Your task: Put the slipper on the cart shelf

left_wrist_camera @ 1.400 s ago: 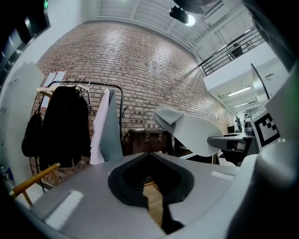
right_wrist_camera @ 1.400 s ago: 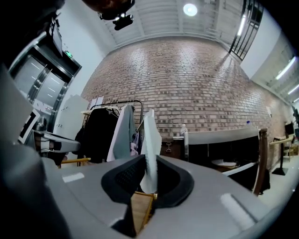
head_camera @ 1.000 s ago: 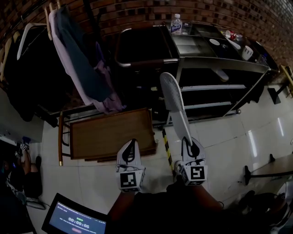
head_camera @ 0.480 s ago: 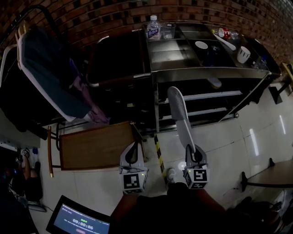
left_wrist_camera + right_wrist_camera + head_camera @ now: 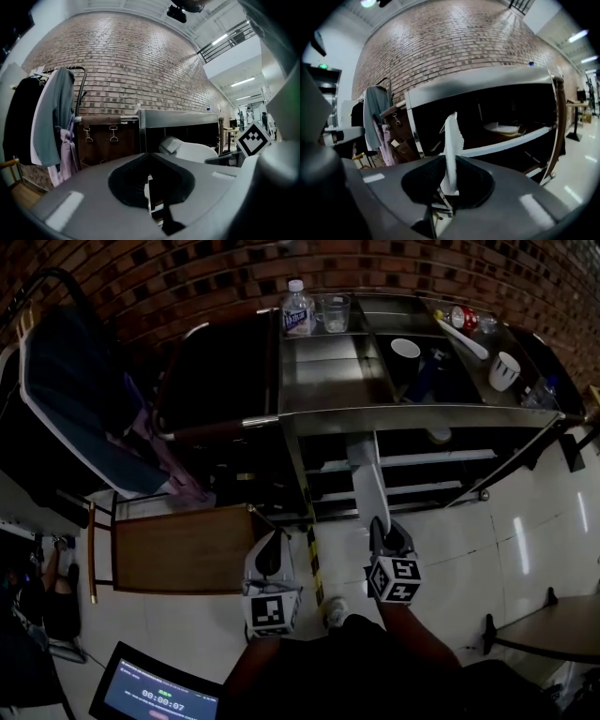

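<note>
Right claw [image 5: 387,538] is clamped on the near end of the slipper [image 5: 367,479]. In the right gripper view the pale slipper [image 5: 451,140] stands edge-on, pinched between the jaws, and the grip looks firm. From the claw it runs toward frame centre, its far end just under the lip of the cart [image 5: 422,413] top tray.

Changes over the last second, head view:
- Cart slid from upper right to top centre and sits closer.
- Slipper tip went from hanging ahead of the cart's left end to lining up with the open shelf bays.
- Hold on the slipper is unchanged.

My read is that the approach is nearly done and placement hasn't started. The cart shelf [image 5: 511,139] shows as a bright rail behind the slipper. I can't tell whether the tip has crossed the front edge.

A pale flat thing [image 5: 502,127] already lies on that shelf, right of the slipper. It could be the other slipper, but I can't confirm that. The next move probably needs a push forward and a turn to lay the slipper flat, keeping clear of it.

Left claw [image 5: 270,557] is at lower centre-left, with its jaws together on nothing in the left gripper view. It is idle and well apart from the cart. The bottle [image 5: 298,310] on the top tray is not in the way.
</note>
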Demonstrator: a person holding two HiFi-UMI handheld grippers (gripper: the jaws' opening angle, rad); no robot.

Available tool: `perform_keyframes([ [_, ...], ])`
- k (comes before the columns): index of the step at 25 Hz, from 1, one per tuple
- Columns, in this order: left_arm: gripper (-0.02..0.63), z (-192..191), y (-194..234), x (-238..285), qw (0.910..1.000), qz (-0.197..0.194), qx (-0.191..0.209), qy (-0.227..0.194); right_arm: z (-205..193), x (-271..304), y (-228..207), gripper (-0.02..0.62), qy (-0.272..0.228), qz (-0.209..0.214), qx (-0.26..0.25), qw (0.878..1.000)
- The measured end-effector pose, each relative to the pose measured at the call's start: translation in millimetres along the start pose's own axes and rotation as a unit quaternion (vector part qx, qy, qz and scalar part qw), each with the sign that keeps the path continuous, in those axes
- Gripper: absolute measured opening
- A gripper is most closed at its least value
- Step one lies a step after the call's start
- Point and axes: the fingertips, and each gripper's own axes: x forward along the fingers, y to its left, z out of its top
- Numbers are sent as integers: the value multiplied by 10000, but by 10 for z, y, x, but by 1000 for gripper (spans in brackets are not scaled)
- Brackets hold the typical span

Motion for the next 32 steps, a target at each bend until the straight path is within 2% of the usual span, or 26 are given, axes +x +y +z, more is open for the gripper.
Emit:
perform_keyframes([
  [5, 15, -45, -10, 157, 9999, 101, 39, 24, 129, 471, -54, 55, 109, 230, 1068, 9940],
  [10, 15, 11, 55, 188, 9996, 259, 116, -16, 129, 869, -141, 55, 317, 375, 2085, 9768],
  [15, 15, -23, 142, 105, 9987, 418, 271, 63, 122, 1283, -135, 57, 498, 618, 3102, 9473],
  [21, 15, -52, 309, -19, 9969, 710, 292, 159, 133, 1726, -173, 57, 608, 604, 4202, 9034],
  [23, 15, -70, 367, -58, 9962, 806, 268, 197, 85, 1849, -202, 57, 667, 548, 4537, 8870],
  [27, 15, -90, 429, -118, 9952, 918, 274, 215, -32, 2045, -218, 63, 714, 529, 5247, 8467],
  [29, 15, -90, 431, -139, 9949, 946, 278, 206, -60, 2104, -220, 68, 717, 493, 5380, 8385],
  [32, 15, -81, 438, -189, 9945, 992, 296, 181, -67, 2142, -253, 96, 688, 367, 5359, 8407],
])
